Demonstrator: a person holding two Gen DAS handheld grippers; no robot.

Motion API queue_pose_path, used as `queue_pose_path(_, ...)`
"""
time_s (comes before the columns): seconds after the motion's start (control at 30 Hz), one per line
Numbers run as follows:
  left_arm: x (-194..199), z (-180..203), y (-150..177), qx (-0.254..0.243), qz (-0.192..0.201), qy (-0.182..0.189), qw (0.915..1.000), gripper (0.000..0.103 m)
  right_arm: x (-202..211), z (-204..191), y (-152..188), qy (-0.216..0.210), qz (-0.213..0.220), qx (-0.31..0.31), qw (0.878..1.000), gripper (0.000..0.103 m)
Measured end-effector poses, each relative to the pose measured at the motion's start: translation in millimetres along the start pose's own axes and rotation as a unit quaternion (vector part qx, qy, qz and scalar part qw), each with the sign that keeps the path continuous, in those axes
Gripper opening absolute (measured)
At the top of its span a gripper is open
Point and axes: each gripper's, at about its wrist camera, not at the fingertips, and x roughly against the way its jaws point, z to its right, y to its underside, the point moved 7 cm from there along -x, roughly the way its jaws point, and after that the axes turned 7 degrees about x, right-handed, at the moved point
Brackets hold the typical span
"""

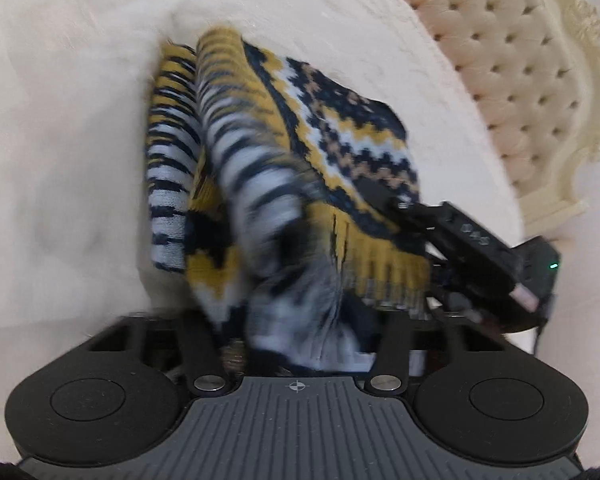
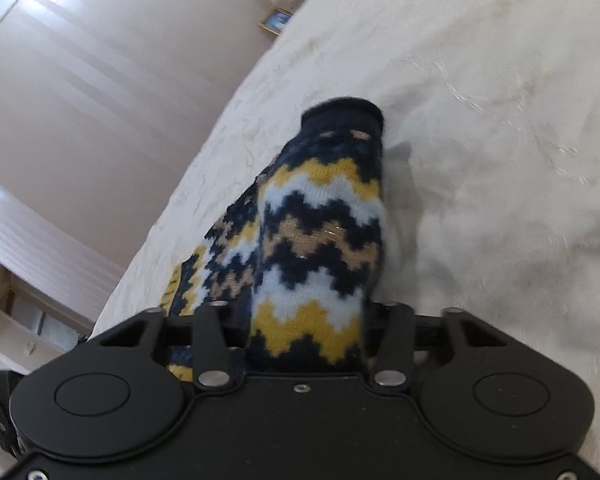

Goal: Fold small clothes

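A small knitted sweater (image 1: 300,140) with navy, yellow and pale blue zigzag bands hangs over a white bedspread (image 1: 60,160). My left gripper (image 1: 300,344) is shut on a striped part of the sweater, its fingertips buried in the cloth. The right gripper (image 1: 452,232) shows at the right of the left wrist view, holding the sweater's hem edge. In the right wrist view the sweater (image 2: 320,232) hangs forward from my right gripper (image 2: 304,340), which is shut on it. A navy cuff (image 2: 342,114) points away.
A cream tufted headboard (image 1: 520,80) stands at the upper right of the left wrist view. The white bedspread (image 2: 480,120) fills the right side of the right wrist view; a pale wall (image 2: 100,100) and a small framed picture (image 2: 276,22) lie beyond the bed edge.
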Motion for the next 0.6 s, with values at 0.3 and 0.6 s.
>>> queue_pose_path(0.3, 17.6, 29.0, 43.2, 0.007, -0.04, 0.044, 0.9982, 0.036, 64.7, -27.8, 17.5, 0.037, -0.03, 0.02, 0.999, 0.047)
queue_pose_path(0.6, 33.1, 62.1, 144.4, -0.039, -0.12, 0.019, 0.9919, 0.037, 163.8, -30.8, 87.0, 0.057, -0.078, 0.002, 0.995, 0.048)
